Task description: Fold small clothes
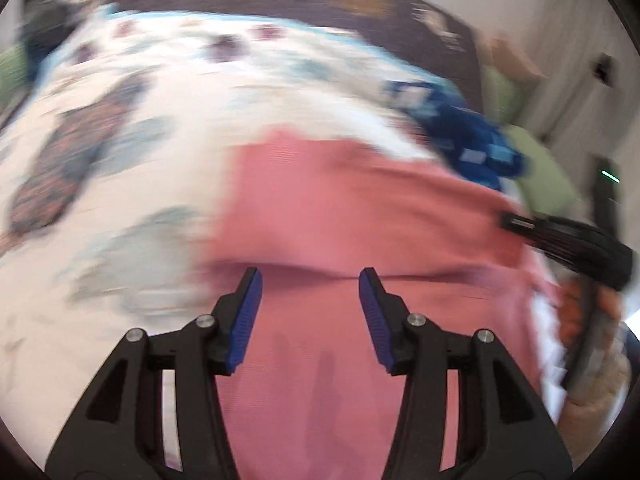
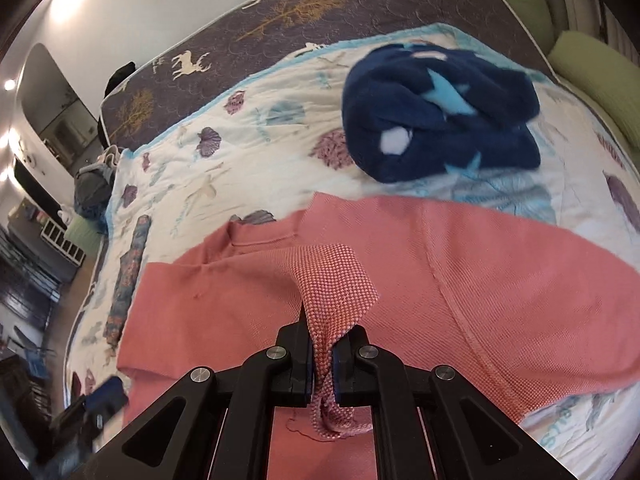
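A pink knit shirt (image 2: 480,280) lies spread on a white bed quilt printed with seashells (image 2: 248,152); it also shows in the blurred left wrist view (image 1: 340,208). My right gripper (image 2: 322,354) is shut on a fold of the pink shirt's edge and lifts it off the rest of the shirt. My left gripper (image 1: 310,280) is open and empty, low over the pink shirt near a crease. The right gripper (image 1: 532,226) shows at the right edge of the left wrist view.
A crumpled dark blue fleece garment with light blue stars (image 2: 440,112) lies on the quilt beyond the shirt; it also shows in the left wrist view (image 1: 460,128). A dark bedspread with deer (image 2: 280,20) covers the far bed. Green pillows (image 2: 592,76) sit right. Room furniture (image 2: 36,264) stands left.
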Motion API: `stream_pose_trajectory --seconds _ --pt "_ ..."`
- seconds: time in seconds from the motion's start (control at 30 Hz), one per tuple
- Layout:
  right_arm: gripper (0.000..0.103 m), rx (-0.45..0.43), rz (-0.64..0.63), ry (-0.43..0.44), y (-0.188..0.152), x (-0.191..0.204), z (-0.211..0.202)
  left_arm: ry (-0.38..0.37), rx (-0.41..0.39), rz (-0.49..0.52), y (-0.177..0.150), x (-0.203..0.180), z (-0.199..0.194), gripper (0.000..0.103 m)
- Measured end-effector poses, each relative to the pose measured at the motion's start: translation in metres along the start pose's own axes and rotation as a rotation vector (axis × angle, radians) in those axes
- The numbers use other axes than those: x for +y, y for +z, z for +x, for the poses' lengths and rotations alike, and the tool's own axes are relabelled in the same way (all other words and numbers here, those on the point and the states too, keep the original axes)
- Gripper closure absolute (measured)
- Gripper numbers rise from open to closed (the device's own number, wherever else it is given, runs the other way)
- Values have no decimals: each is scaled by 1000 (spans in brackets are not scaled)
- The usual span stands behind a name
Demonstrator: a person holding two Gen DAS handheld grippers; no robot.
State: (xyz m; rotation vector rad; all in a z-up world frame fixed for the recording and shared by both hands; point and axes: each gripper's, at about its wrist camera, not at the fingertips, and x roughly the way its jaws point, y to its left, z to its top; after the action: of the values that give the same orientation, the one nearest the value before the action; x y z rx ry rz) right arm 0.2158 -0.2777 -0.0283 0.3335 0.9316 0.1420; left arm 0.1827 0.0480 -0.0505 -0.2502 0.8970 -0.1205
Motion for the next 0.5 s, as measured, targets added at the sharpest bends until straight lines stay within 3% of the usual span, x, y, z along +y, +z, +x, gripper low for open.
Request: stream_pose_trajectory --seconds 0.17,0.23,0.33,0.5 --pt "85 20 3 -49 -4 -10 0 140 23 -149 -5 67 7 51" --pt "83 8 28 -75 -6 -20 -5 143 26 -176 -6 77 8 51" --pt "80 29 66 -46 -12 -35 -12 103 19 -181 -4 81 7 51" --pt "73 95 19 5 -32 -31 -16 80 28 -77 -7 55 12 50"
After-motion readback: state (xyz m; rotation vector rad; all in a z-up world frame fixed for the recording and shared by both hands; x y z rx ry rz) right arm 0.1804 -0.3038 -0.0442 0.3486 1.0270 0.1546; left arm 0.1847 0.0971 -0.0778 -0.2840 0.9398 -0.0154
